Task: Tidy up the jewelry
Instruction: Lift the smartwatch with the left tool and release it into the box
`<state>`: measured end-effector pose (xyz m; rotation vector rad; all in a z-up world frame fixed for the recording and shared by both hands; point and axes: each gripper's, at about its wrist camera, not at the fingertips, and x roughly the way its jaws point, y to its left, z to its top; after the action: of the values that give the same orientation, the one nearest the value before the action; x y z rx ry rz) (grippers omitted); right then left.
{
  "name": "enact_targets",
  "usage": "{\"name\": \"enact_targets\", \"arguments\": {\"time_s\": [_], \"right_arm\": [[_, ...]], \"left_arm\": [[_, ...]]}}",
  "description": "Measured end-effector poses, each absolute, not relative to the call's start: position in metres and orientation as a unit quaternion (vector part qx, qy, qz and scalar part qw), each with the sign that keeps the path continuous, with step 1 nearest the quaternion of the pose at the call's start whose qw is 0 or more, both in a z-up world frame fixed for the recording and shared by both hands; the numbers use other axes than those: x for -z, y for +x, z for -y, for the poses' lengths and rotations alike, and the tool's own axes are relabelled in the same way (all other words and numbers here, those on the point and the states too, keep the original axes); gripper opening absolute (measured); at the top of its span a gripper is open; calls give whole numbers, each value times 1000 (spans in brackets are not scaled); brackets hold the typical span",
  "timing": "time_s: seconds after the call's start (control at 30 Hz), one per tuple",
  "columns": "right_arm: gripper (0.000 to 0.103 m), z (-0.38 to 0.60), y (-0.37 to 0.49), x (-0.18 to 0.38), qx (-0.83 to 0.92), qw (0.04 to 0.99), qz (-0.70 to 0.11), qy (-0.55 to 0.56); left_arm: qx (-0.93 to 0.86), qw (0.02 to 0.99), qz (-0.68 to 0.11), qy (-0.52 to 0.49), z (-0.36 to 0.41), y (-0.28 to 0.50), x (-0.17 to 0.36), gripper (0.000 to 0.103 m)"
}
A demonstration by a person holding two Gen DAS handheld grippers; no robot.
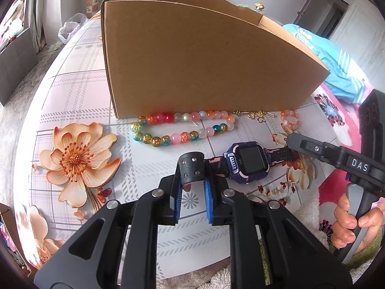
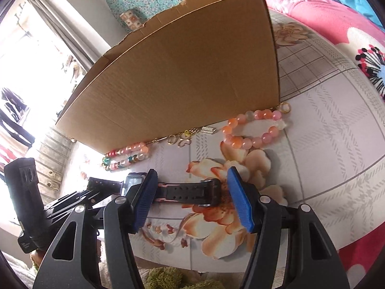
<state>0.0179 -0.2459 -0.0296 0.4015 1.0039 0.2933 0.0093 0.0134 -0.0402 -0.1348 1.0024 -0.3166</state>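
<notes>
One cardboard box (image 1: 192, 57), one watch (image 1: 247, 162) lying in front of it. Left gripper (image 1: 192, 187) pinches the watch's curled strap end; right gripper (image 2: 190, 197) spread, straddling the other strap — not pressing. Two bead bracelets: multicolour bracelet (image 1: 182, 127) and pink bracelet (image 2: 255, 130) — both against the box's front wall.

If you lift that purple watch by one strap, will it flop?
Probably. The watch has soft-looking straps: the one in the left gripper already curls over. The chunky face would likely hang lowest. It shouldn't roll; it lies flat.
</notes>
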Motion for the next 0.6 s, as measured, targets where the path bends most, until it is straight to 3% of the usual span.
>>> {"name": "enact_targets", "arguments": {"time_s": [0.27, 0.43, 0.5, 0.6], "right_arm": [[58, 234, 15, 32, -209, 822, -456, 269], [35, 223, 13, 22, -188, 848, -441, 227], [16, 224, 13, 22, -181, 852, -438, 223], [10, 229, 13, 21, -172, 854, -439, 222]], "left_arm": [[150, 866, -473, -54, -8, 12, 40, 15], [149, 869, -469, -51, -9, 10, 40, 15], [148, 870, -467, -50, -9, 10, 39, 15], [151, 870, -466, -49, -7, 10, 37, 14]]}}
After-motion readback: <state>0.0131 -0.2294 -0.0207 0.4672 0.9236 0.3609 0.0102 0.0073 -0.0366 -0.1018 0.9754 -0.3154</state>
